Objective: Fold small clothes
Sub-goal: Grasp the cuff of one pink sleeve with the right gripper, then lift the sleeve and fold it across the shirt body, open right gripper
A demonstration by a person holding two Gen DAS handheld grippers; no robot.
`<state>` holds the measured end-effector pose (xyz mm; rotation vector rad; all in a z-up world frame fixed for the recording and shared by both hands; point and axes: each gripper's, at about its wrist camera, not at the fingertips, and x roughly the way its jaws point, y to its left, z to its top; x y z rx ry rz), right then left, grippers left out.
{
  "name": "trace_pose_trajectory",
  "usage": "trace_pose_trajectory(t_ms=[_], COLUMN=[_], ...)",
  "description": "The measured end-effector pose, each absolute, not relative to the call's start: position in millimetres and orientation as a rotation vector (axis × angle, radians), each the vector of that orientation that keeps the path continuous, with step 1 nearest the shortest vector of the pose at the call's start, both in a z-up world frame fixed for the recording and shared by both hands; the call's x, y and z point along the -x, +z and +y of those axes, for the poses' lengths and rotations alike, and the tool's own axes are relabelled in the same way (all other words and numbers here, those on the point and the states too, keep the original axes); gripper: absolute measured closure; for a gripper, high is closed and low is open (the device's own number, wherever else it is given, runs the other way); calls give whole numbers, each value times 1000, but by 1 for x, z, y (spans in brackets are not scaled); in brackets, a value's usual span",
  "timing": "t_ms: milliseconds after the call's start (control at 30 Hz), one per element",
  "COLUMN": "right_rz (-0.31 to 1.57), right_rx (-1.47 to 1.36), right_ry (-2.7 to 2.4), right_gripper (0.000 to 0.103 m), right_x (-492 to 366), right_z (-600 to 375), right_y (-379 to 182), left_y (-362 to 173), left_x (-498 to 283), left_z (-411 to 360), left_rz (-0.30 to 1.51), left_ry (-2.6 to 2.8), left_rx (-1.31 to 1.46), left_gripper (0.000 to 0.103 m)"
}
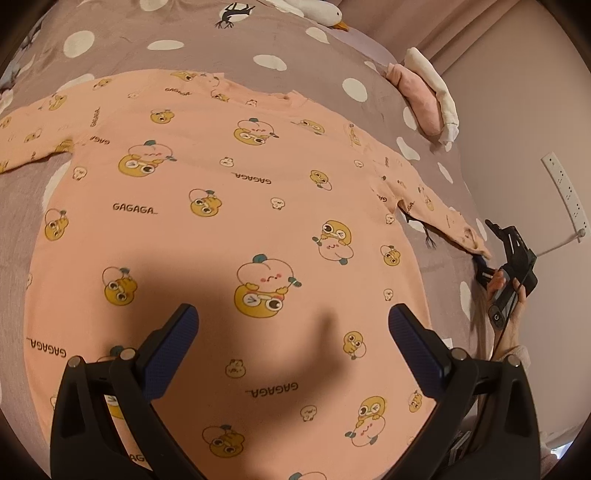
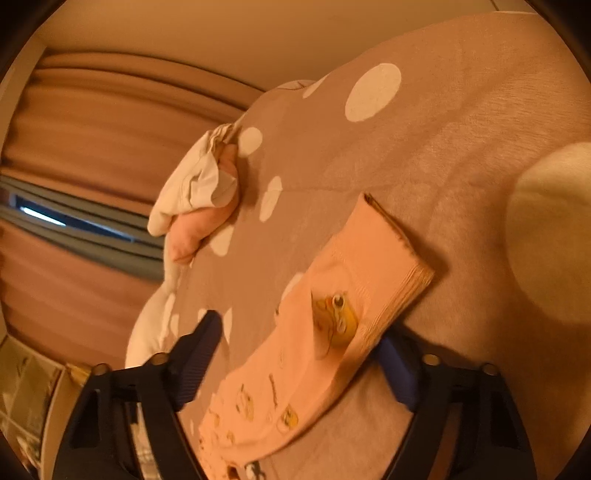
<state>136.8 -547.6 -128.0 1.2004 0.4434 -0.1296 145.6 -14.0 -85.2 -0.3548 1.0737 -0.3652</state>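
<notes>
A peach long-sleeved top (image 1: 229, 221) printed with yellow cartoon ducks and "GAGAGA" lies flat on the mauve polka-dot bedspread (image 1: 207, 48). My left gripper (image 1: 293, 332) is open and hovers over the lower part of its body. My right gripper (image 2: 303, 343) is open at the bed's right edge, its jaws on either side of the right sleeve cuff (image 2: 373, 273); the sleeve drapes over the right finger (image 2: 397, 373). In the left wrist view the right gripper (image 1: 491, 254) shows at the sleeve's end (image 1: 469, 236).
A rolled pink and white bundle of clothes (image 1: 428, 96) lies at the bed's far right edge, also in the right wrist view (image 2: 199, 199). A white goose plush (image 1: 317, 13) lies at the back. A wall with a power strip (image 1: 565, 192) is at the right; curtains (image 2: 92, 129) hang beyond.
</notes>
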Motion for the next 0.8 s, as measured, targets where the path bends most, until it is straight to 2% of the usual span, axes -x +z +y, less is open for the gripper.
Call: trace_pose_trajectory(t_ms=[67,233,300,433,567,800], right_rz=[444,468,481,471,479,568], right_rx=[-1201,-1178,-1154,-1057,-927,-588], right_ry=[-140,-195,-213,-209,-159,-20], right_gripper=[42,82,88,93,93,93], right_x=[-139,-137,-136,-139,-155,-201], right_z=[-551,-555,-554,-543,-519,-413], right_y=[-132,-142,-141,-122,-85,-9], left_y=[-86,-86,-84,-81,-82,-93], left_x=[-146,-145,-143,-137,-132,-124], left_z=[-15,-14,-11,-1,15,58], left_rz=[1076,1075,1071,1057,1055,1082], left_ry=[-365,-355,-348,-324,-298,-228], left_rx=[350,337,331,326,340,437], left_gripper=[0,0,0,0,0,0])
